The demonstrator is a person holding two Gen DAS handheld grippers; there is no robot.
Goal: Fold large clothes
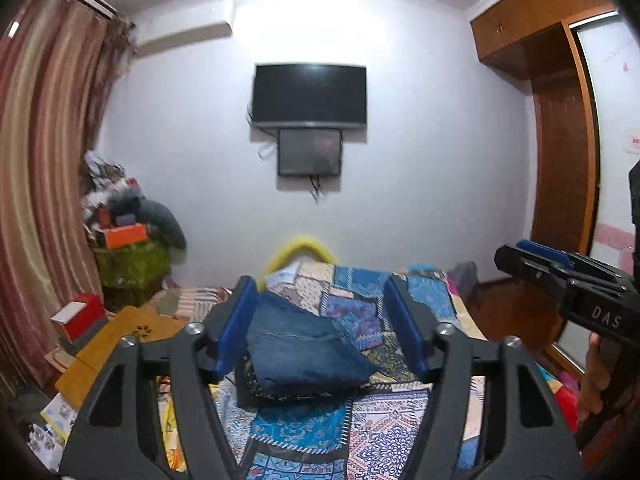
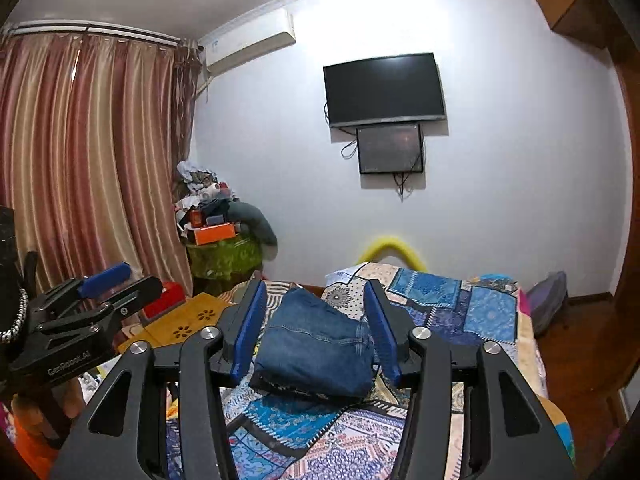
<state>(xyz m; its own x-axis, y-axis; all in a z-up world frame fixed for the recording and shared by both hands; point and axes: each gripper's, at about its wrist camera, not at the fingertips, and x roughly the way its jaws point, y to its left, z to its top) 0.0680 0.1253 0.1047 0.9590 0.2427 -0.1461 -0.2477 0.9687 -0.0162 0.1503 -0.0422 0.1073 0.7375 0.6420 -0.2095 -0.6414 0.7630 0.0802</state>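
On the patchwork-quilted bed [image 2: 460, 304] sits the folded blue denim jeans bundle [image 2: 316, 352], heavy-ish, floppy, so I'd pinch its thick folded edge, with left gripper [image 1: 320, 316] and right gripper [image 2: 316, 320] both spread, holding nothing.

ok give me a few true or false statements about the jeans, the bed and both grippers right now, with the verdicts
1. The folded jeans lie on the patchwork bedspread. True.
2. The left gripper is clamped on the jeans. False: its jaws stand apart with nothing pinched between them; the jeans lie on the bed beyond.
3. The right gripper holds nothing. True.
4. The television on the wall is showing a picture. False: its screen is dark.
5. The jeans are spread out flat at full length. False: they are folded into a compact bundle.
6. The curtain is drawn across the window. True.
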